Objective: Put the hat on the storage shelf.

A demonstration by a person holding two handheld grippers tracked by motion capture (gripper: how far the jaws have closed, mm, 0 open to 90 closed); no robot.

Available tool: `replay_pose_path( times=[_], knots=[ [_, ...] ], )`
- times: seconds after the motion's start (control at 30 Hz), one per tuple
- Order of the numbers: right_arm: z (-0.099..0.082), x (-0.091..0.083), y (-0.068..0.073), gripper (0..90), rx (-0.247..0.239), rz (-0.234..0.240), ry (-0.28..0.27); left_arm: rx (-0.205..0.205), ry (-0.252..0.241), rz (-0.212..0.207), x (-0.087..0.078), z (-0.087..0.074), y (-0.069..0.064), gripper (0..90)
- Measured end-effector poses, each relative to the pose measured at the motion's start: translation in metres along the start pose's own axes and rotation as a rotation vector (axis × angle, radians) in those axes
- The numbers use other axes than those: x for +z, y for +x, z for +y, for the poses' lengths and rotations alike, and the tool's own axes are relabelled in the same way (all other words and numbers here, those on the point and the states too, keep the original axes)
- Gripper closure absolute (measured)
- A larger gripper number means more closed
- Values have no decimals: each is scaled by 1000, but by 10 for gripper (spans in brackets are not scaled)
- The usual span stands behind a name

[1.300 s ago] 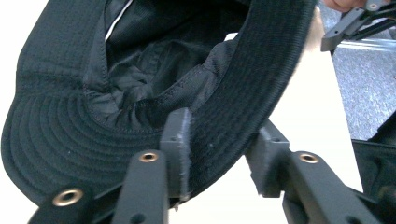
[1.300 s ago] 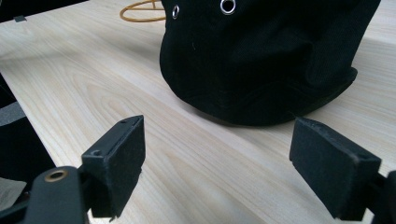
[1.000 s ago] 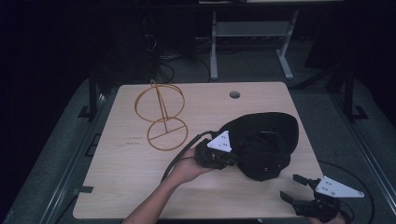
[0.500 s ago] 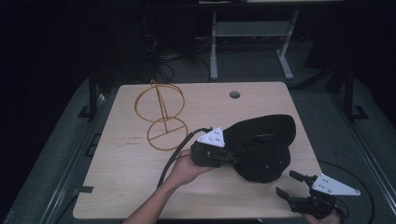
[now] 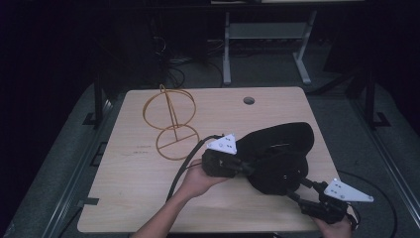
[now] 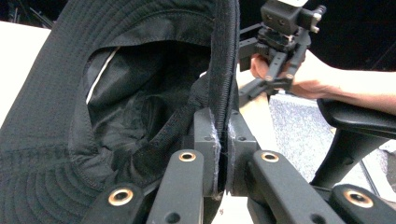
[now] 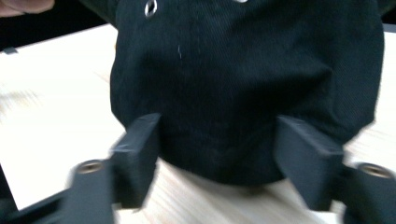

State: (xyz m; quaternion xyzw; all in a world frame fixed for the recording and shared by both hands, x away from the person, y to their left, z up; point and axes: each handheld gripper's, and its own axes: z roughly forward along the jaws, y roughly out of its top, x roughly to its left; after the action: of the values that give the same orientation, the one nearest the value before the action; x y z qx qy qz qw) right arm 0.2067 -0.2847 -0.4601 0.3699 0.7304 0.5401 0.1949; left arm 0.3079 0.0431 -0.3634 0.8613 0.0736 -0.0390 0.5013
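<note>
The hat [image 6: 140,93] brim is clamped in the left tool [image 6: 223,154], anchoring it; the right tool [image 7: 219,154], closing, straddles the crown ungripped.

The right gripper view is motion-blurred; the black fabric bucket hat [image 7: 243,88] is cut off by its top edge — crown unseen.

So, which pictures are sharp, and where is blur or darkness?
High view: table lit, room behind dark, hat a black mass without detail. Left gripper view: sharp, the hat's brim stitching clear. Right gripper view: blurred, the right claw smeared, the bright tabletop washed out.
</note>
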Motion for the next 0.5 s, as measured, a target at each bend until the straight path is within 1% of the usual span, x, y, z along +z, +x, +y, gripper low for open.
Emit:
replay_pose_path(
  times=[0.03, 0.07, 0.1, 0.13, 0.2, 0.23, 0.27, 0.3, 0.37, 0.5],
  knots=[
    [1, 2, -1, 440, 4, -2, -2, 7, 3, 0, 0, 0, 0, 854],
    [1, 4, -2, 494, 9, -4, -5, 3, 2, 0, 0, 0, -1, 854],
    [1, 4, -2, 494, 9, -4, -5, 3, 2, 0, 0, 0, -1, 854],
    [1, 7, -5, 615, 5, 1, -18, 3, 5, -5, 0, 0, -1, 854],
    [2, 10, -5, 733, -3, -1, -25, 8, 7, -4, -1, 0, -2, 854],
    [2, 10, -5, 733, -3, -1, -25, 8, 7, -4, -1, 0, -2, 855],
    [2, 11, -5, 789, -8, -3, -29, 6, 3, -3, -2, 0, -3, 855],
    [5, 11, -5, 834, -26, -10, -40, 9, 0, 0, -4, -1, -3, 854],
    [6, 11, -5, 839, -26, -9, -44, 10, -2, 3, -5, -2, -3, 853],
    [12, 9, -4, 846, -45, -6, -71, 18, 4, 20, -10, -5, -5, 851]
  ],
)
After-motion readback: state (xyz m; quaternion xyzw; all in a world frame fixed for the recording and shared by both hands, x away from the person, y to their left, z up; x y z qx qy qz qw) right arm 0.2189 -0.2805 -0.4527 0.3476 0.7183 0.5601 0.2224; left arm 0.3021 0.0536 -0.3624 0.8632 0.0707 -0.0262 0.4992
